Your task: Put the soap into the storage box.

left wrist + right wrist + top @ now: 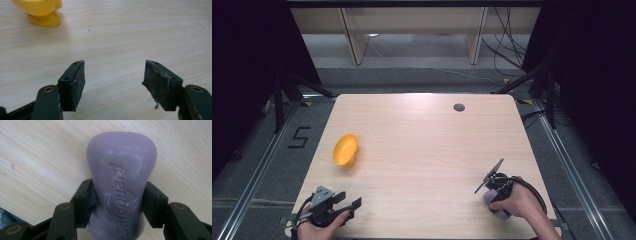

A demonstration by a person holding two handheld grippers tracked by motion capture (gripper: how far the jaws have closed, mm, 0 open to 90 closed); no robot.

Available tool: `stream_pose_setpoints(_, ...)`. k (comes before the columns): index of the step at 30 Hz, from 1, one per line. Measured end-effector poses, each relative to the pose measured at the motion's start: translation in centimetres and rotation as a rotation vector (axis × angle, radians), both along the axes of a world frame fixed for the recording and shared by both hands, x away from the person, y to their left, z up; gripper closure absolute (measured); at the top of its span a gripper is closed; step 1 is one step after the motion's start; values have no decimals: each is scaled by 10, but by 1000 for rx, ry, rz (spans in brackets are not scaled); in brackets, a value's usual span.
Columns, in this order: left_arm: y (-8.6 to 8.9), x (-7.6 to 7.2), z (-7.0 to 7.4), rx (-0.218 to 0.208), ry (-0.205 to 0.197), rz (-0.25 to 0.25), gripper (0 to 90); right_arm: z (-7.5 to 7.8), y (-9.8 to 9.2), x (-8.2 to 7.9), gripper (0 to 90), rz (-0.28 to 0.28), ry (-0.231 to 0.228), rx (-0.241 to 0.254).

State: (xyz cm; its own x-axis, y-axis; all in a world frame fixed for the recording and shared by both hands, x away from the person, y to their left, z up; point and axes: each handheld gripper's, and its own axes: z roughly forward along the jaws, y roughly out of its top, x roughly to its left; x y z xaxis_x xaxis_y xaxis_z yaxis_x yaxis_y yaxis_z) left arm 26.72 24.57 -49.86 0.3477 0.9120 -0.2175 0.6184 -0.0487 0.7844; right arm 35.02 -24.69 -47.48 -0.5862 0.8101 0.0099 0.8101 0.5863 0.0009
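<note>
A yellow bowl (345,150) lies tipped on its side at the left of the wooden table (422,135). In the left gripper view the yellow bowl (37,10) sits at the top left, well beyond the jaws. My left gripper (352,200) rests near the front left corner, open (113,82), with bare wood between its pads. Near the front right corner my right gripper (494,192) is shut on a purple bar of soap (490,199). In the right gripper view the soap (122,170) is pinched at its narrow waist by both pads (86,200), with embossed lettering facing the camera.
A small dark round hole (459,107) marks the table's far side. On the floor to the left is a taped "5" (300,136). Metal rails (262,165) run along both sides, with stands and cables (507,55) beyond the far edge.
</note>
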Motion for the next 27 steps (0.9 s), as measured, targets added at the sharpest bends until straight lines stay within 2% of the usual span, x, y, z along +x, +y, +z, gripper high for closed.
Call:
stream_pose_setpoints(1, -1, 0, 0, -10, 0, 2, 329, 0, 2, -1, 487, -17, -4, -16)
stream_pose_setpoints(2, -2, 0, 0, -14, -5, 3, 329, -1, 2, -3, 490, 31, -11, -20)
stream_pose_setpoints(7, -1, 0, 0, -16, -8, -8, 329, 0, 4, -6, 493, 51, -13, -9)
stream_pose_setpoints(8, -2, 0, 0, -18, -9, -11, 329, 1, 4, -7, 494, 60, -23, -13)
stream_pose_setpoints(9, -3, 0, 0, -31, -11, -8, 329, 1, 3, -8, 495, 106, -53, -5)
stream_pose_setpoints(11, -2, 0, 0, -18, -9, -13, 329, 0, 2, -9, 495, 116, -57, 0)
stream_pose_setpoints(12, -3, 0, 0, -13, -7, -12, 329, 1, 4, -10, 496, 92, -55, -18)
stream_pose_setpoints(14, -4, 0, 0, -18, -6, -18, 329, 2, 5, -12, 497, 122, -70, -10)
stream_pose_setpoints(15, -4, 0, 0, -19, -9, -15, 329, 1, 5, -13, 498, 145, -97, -34)
stream_pose_setpoints(18, -4, -1, 0, -17, -9, -15, 329, 2, 7, -15, 498, 142, -100, -43)
stream_pose_setpoints(19, -3, 0, 0, -21, -11, -18, 329, 2, 5, -14, 499, 182, -113, -36)
stream_pose_setpoints(21, -3, 0, 1, -22, -7, -18, 329, 5, 7, -15, 499, 192, -139, -44)
stream_pose_setpoints(22, -5, 0, 1, -35, -9, -18, 329, 8, 8, -16, 499, 235, -167, -46)
stream_pose_setpoints(27, -4, 0, 1, -37, -14, -28, 329, 13, 12, -22, 500, 266, -209, -45)
